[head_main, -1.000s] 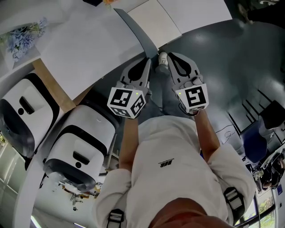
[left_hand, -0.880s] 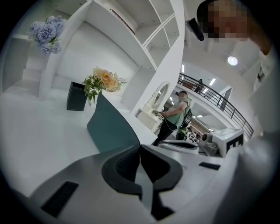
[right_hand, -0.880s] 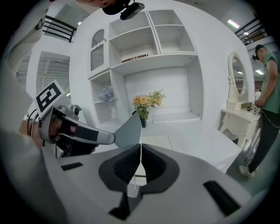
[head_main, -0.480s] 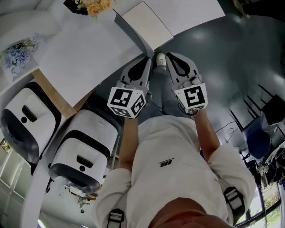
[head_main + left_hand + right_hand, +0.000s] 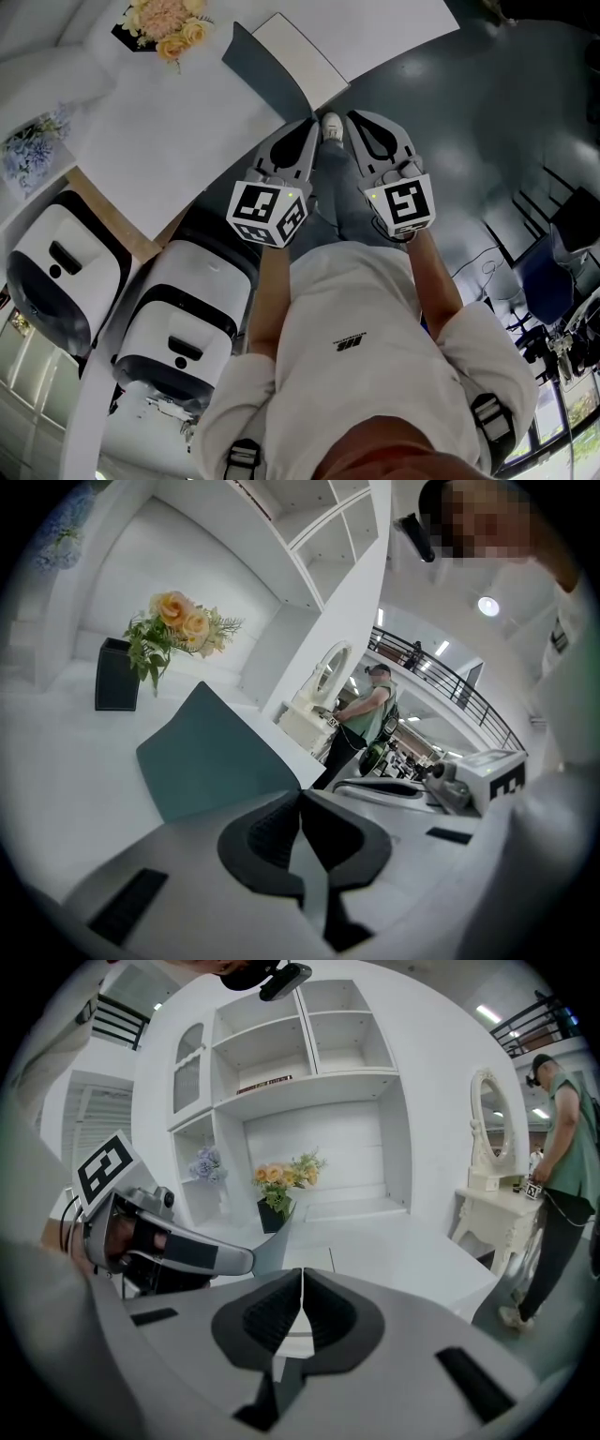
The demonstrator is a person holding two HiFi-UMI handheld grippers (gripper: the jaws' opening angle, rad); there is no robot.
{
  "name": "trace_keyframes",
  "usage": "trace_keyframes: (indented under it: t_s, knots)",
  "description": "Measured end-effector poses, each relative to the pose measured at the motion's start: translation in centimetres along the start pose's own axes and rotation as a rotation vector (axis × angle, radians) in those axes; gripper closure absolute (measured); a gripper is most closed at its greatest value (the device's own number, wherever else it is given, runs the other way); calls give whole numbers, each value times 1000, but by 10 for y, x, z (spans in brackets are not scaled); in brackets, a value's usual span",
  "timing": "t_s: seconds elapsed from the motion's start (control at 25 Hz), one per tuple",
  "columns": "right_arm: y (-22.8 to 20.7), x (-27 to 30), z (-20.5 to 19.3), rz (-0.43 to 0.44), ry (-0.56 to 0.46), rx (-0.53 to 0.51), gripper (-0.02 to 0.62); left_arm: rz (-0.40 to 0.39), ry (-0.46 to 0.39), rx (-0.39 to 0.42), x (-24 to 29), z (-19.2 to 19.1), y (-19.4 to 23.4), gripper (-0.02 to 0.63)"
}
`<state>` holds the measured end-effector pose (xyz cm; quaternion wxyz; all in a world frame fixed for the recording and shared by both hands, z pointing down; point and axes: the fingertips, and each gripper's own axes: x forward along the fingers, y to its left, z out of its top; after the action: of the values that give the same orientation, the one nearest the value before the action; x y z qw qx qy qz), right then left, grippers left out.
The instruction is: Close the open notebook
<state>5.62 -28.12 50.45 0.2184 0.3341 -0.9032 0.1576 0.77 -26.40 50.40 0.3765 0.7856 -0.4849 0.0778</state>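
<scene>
both closed tight and empty: left gripper [image 5: 307, 131], right gripper [image 5: 358, 122]; open notebook [image 5: 298, 52] lies on white table [image 5: 178, 122], shelves [image 5: 309, 1049] behind.

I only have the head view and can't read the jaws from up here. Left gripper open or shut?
Observer: The left gripper is shut, jaws together, nothing between them.
Operator: Right one?
Observer: The right gripper is shut too, and empty.
Operator: Is the cover lying flat?
Observer: No. The teal cover stands tilted up off the table, ahead of the left gripper.
</scene>
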Motion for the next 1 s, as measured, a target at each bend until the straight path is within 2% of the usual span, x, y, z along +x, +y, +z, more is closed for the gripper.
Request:
trace_keyframes:
  t_s: [0.68, 1.0]
  knots:
    - [-45, 6, -16, -45, 26, 46, 598, -1, 90, 19, 56, -11, 0, 606]
    - [-52, 6, -26, -44, 48, 72, 598, 6, 131, 24, 74, -18, 3, 606]
